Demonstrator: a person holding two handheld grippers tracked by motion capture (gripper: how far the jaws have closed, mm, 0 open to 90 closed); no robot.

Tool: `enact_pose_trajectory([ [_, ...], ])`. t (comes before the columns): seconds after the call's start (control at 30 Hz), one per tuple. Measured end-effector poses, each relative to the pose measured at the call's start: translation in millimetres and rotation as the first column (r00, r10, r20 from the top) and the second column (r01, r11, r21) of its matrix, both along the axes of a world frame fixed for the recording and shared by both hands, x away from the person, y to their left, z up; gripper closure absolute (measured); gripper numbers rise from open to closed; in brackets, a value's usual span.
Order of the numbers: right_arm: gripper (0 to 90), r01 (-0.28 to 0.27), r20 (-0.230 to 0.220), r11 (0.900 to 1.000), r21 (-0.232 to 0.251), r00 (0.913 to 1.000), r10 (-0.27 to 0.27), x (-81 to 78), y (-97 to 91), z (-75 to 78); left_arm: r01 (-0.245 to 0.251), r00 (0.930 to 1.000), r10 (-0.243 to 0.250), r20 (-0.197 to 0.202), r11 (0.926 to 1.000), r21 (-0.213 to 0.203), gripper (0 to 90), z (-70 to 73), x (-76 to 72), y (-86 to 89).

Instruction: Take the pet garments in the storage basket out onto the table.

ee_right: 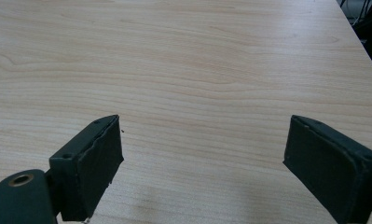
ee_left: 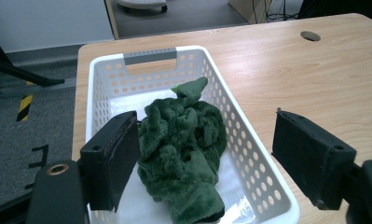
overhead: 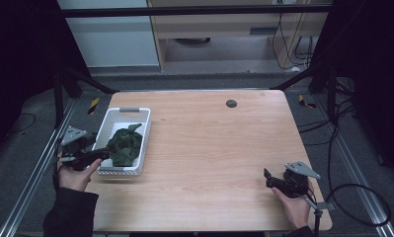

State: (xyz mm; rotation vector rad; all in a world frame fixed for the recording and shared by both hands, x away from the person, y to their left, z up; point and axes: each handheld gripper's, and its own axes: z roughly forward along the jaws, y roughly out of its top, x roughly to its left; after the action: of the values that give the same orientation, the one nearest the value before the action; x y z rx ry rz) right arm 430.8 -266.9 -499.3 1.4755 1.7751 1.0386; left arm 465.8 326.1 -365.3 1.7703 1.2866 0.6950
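A crumpled dark green plush cloth [overhead: 126, 145] [ee_left: 183, 154] lies inside a white perforated basket [overhead: 111, 120] [ee_left: 96, 88] at the table's left side. My left gripper [overhead: 97, 155] [ee_left: 204, 154] hovers at the basket's near left corner, jaws wide apart on either side of the cloth's near end, holding nothing. Close to the table's front right corner, my right gripper [overhead: 267, 177] [ee_right: 202, 161] is open above bare wood, also empty.
The wooden table [overhead: 219, 148] has a round dark cable hole [overhead: 231, 103] [ee_left: 310, 35] near its far edge. Metal frame rails run along both sides, and cables lie on the floor at the right.
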Motion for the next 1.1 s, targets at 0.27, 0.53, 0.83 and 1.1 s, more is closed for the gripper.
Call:
enact_pose_trajectory([
  [0.27,11.4,0.000,0.002,1.0000,0.005,1.0000,0.000,-0.2,0.3,0.3,-0.021,0.9994,0.021,-0.027,0.9997,0.010,22.1,-2.1,15.9,7.0],
  [0.53,11.2,-0.002,-0.007,1.0000,0.005,1.0000,0.002,0.2,0.9,-0.2,-0.008,0.9976,0.011,-0.069,0.9988,0.049,21.8,-3.5,34.5,7.0],
  [0.83,11.0,-0.008,-0.011,1.0000,0.000,0.9999,0.008,1.0,1.2,-1.1,0.020,0.9922,-0.008,-0.124,0.9951,0.097,20.8,-5.0,54.3,1.4],
  [1.1,10.9,-0.010,-0.011,0.9999,0.000,0.9999,0.010,1.1,1.2,-1.3,0.029,0.9878,-0.011,-0.155,0.9932,0.113,20.1,-9.1,65.4,0.3],
])
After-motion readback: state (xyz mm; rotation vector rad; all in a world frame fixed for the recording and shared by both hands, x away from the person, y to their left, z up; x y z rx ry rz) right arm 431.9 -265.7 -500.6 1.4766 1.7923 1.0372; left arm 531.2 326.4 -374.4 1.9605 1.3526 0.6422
